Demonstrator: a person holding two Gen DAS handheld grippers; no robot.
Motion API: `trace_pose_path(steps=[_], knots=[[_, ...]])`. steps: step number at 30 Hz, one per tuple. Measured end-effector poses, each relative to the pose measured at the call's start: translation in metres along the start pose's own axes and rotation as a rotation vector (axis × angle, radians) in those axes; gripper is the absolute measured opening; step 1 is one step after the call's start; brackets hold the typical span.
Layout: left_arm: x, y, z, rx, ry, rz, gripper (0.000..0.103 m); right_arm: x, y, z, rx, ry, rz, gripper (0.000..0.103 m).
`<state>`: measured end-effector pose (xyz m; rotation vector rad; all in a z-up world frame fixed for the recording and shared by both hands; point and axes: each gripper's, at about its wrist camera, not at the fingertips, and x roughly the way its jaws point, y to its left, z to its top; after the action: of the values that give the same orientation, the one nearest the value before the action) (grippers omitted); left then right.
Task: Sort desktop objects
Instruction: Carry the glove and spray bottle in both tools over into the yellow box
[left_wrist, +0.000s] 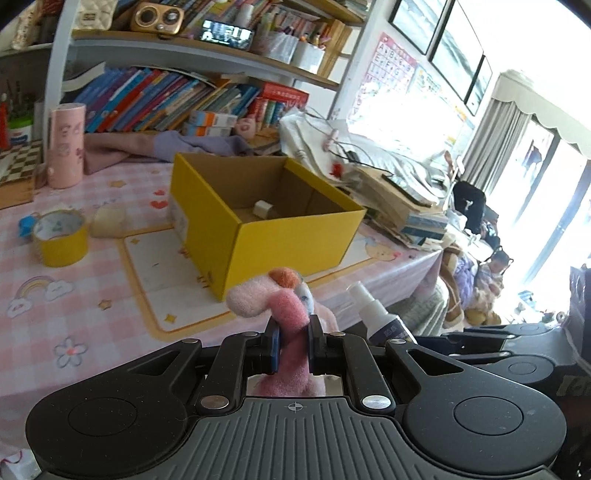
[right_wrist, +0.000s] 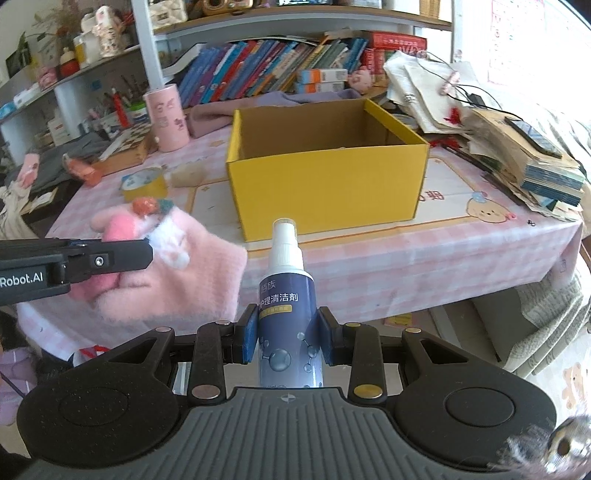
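Observation:
My left gripper (left_wrist: 291, 345) is shut on a pink plush glove (left_wrist: 284, 310), held in the air in front of the table; the glove also shows in the right wrist view (right_wrist: 192, 266). My right gripper (right_wrist: 288, 336) is shut on a blue spray bottle (right_wrist: 288, 317) with a white nozzle, held upright in front of the table edge; the bottle also shows in the left wrist view (left_wrist: 380, 317). An open yellow cardboard box (left_wrist: 295, 236) stands on the pink checked table (left_wrist: 74, 302), with a small white object (left_wrist: 263, 209) inside.
A yellow tape roll (left_wrist: 61, 236), a beige roll (left_wrist: 107, 219) and a pink cylinder (left_wrist: 66, 144) stand left of the box. A pile of books and papers (left_wrist: 399, 199) lies right of it. Bookshelves (left_wrist: 177, 96) rise behind the table.

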<state>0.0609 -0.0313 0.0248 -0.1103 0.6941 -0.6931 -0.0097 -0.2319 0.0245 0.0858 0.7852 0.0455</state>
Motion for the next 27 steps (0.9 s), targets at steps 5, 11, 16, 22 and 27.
trace_pose_path(steps=[5, 11, 16, 22, 27], knots=[[0.015, -0.01, 0.009, 0.017, 0.008, -0.027, 0.012, 0.003, -0.016, 0.005, 0.022, 0.003, -0.018, 0.03], [0.035, -0.022, 0.024, 0.034, 0.007, -0.054, 0.012, 0.009, -0.036, 0.012, 0.045, 0.004, -0.038, 0.03], [0.048, -0.03, 0.042, 0.057, -0.016, -0.066, 0.012, 0.014, -0.053, 0.021, 0.065, 0.006, -0.043, 0.03], [0.062, -0.034, 0.068, 0.068, -0.065, -0.05, 0.012, 0.019, -0.077, 0.044, 0.092, -0.032, -0.036, 0.03], [0.073, -0.03, 0.088, 0.072, -0.111, -0.006, 0.013, 0.025, -0.089, 0.071, 0.074, -0.087, -0.013, 0.03]])
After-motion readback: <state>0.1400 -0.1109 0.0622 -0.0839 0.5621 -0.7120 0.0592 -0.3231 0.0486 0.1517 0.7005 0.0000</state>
